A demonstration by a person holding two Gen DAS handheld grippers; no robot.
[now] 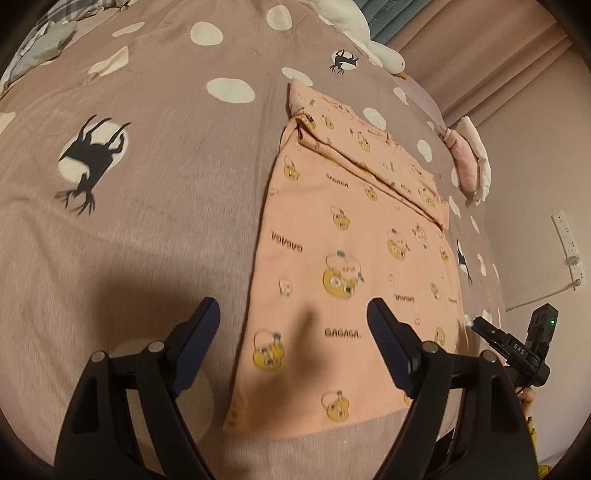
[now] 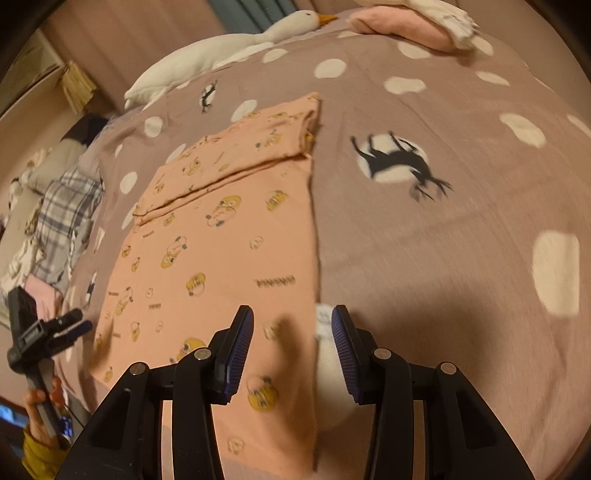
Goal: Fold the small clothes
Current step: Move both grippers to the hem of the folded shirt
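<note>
Garment [image 1: 351,258] flat on bed [image 1: 166,184], part-folded.
Left hand-held gripper [image 1: 293,321] and right hand-held gripper [image 2: 292,332] are open, empty. Cloth appears light, limp; pinch near-edge corners.

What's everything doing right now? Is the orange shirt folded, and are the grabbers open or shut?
Shirt: lying flat on the bed, sleeve part folded over its far end, not held.
Left gripper: jaws open, empty, over the shirt's near edge.
Right gripper: jaws open, empty, over the shirt's side edge.
Goose toy: lying at the bed's far edge.
Pink cloth: folded, white cloth on top.
</note>
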